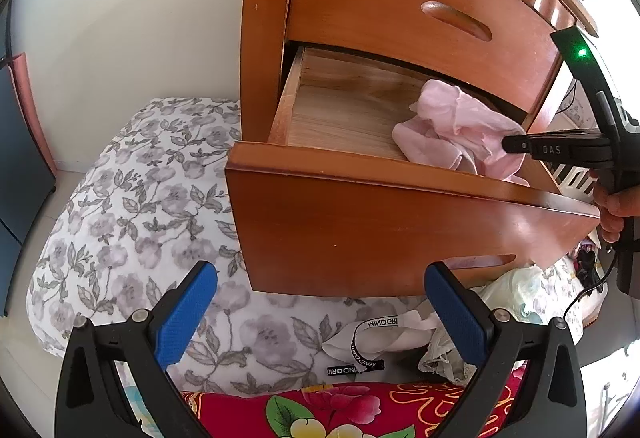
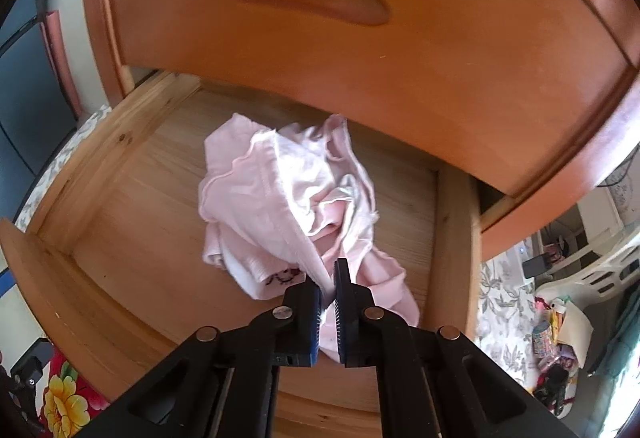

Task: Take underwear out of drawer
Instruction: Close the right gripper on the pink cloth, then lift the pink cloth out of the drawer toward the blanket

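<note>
Underwear [image 2: 280, 193], pale pink and crumpled, lies on the floor of the pulled-out drawer [image 2: 100, 173], and the right gripper [image 2: 329, 288] has a fold of it pinched between its blue pads, jaws nearly together with fabric bulging either side. From the left wrist view that same gripper reaches in from the right, a hand [image 1: 612, 205] on its handle. The left gripper [image 1: 320, 302] hangs with its jaws wide and nothing between them, below the drawer front. Beneath it a floral bedsheet [image 1: 120, 205] carries other garments [image 1: 384, 334], and a red flowered cloth [image 1: 320, 410] sits at the near edge.
</note>
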Tool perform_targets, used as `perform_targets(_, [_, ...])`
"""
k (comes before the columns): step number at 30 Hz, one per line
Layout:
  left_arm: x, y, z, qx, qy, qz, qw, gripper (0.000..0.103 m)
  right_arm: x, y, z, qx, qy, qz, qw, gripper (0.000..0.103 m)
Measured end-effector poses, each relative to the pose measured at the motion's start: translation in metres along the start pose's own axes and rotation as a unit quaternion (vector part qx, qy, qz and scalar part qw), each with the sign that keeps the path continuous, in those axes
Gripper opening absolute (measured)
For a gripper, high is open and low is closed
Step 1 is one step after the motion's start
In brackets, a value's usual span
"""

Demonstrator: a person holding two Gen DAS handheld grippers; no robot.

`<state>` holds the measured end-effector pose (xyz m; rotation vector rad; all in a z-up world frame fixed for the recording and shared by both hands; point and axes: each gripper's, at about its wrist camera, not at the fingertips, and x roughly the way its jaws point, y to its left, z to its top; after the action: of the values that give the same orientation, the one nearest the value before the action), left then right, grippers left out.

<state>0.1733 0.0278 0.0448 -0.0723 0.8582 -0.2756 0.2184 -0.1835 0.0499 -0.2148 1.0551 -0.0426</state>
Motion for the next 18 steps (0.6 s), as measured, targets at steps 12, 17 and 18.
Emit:
perform_targets(12, [-0.007, 0.001, 0.000, -0.006, -0.004, 0.007, 1.0000, 0.103, -0.056, -0.028, 0.011, 0.055, -0.085, -0.018, 0.995, 0.006])
perform_targets(17, [-0.013, 0.001, 0.000, -0.009, -0.010, 0.008, 0.9999, 0.103, -0.094, -0.041, 0.015, 0.073, -0.140, -0.013, 0.987, 0.006])
perform_targets(18, [-0.014, 0.001, 0.000, -0.010, -0.011, 0.008, 0.9999, 0.103, -0.102, -0.042, 0.016, 0.077, -0.149, -0.013, 0.986, 0.006])
